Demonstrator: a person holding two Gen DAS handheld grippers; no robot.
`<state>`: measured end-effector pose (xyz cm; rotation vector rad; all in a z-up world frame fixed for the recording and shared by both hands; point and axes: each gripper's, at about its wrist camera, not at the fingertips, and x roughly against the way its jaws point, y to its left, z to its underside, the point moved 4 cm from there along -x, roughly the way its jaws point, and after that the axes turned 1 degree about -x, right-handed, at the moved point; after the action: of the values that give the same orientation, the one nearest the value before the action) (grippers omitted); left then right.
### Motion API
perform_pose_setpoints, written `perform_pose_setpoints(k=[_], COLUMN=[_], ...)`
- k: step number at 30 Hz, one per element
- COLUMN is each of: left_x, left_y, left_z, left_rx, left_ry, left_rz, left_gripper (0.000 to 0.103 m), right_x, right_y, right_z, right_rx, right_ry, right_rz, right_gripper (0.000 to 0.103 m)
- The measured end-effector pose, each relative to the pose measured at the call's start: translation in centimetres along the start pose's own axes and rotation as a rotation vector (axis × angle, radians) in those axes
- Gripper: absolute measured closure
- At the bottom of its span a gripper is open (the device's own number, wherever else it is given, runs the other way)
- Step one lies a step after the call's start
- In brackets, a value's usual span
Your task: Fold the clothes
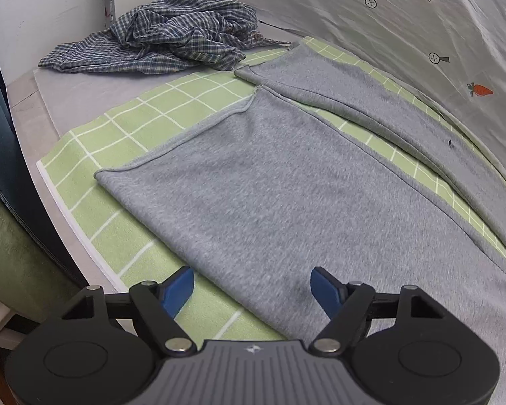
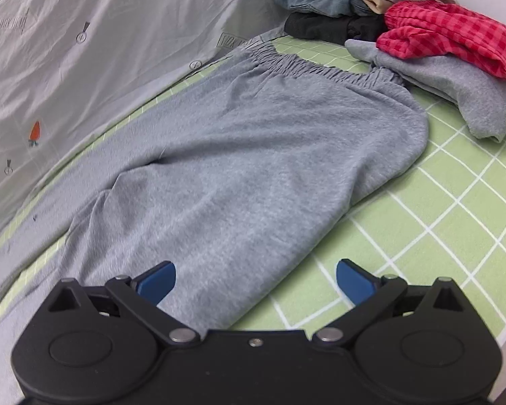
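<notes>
Grey sweatpants (image 1: 270,185) lie flat on a green checked mat (image 1: 124,128), legs spread apart toward the far end. My left gripper (image 1: 253,290) is open and empty, just above the near leg's edge. In the right wrist view the sweatpants (image 2: 253,155) show their gathered waistband (image 2: 307,64) at the far end. My right gripper (image 2: 256,281) is open and empty over the near edge of the pants, one fingertip over the fabric and one over the mat (image 2: 448,209).
A crumpled blue plaid shirt (image 1: 172,40) lies beyond the leg cuffs. A pale printed sheet (image 1: 404,27) rises along the far side. A folded grey garment (image 2: 455,91), a red checked one (image 2: 455,37) and a stack of folded clothes (image 2: 347,0) sit near the waistband.
</notes>
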<state>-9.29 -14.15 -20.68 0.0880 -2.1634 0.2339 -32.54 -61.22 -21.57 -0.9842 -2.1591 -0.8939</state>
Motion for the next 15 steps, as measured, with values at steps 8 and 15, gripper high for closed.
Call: perform_pose_setpoints(k=[8, 15], left_x=[-0.5, -1.7], left_y=[0.1, 0.4], left_z=[0.1, -1.3], left_rx=[0.041, 0.052], left_ry=[-0.045, -0.091], left_rz=[-0.063, -0.122], left_gripper=[0.028, 0.029], right_x=[-1.9, -3.4], right_y=[-2.9, -4.7], right_z=[-3.7, -6.4], right_rx=[-0.106, -0.138], right_ry=[-0.058, -0.100], right_rz=[-0.008, 0.047], right_gripper=[0.000, 0.000])
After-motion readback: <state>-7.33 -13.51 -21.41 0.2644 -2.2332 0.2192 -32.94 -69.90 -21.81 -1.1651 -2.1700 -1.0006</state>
